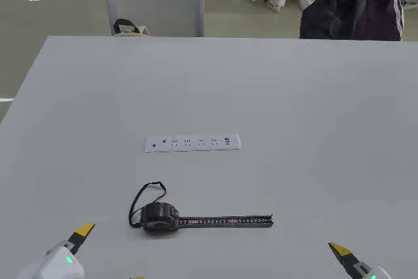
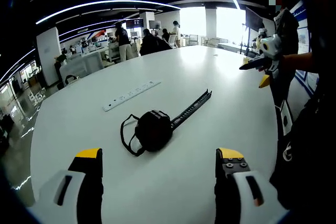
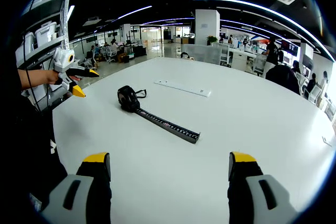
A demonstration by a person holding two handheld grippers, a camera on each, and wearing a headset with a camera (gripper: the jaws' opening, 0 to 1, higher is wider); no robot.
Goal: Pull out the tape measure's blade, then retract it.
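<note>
Just short of the tape measure (image 1: 160, 217), on the person's side of it, both grippers hang over the surface (image 1: 313, 96) with nothing in them: the left gripper (image 2: 159, 153) has its fingers (image 2: 89, 154) spread wide toward the case, and the right gripper (image 3: 169, 157) is spread likewise, facing the blade (image 1: 225, 221) from its tip end. Neither touches the tape measure. It lies flat, the blade run out from the case to the right and resting along the surface, with a strap (image 1: 140, 200) looped off the other side of the case. From that I judge the pull-out is done, or mostly so, and the retracting is left. Whether a lock holds the blade out I cannot tell. Beyond the tape measure lies a power strip (image 1: 192, 143), apart from it and parallel to the blade, and well past that is the far edge, where a chair (image 1: 155, 8) stands. Room around the tape measure is open on every side, so either gripper could come in freely, and the near edge looks the closest one
</note>
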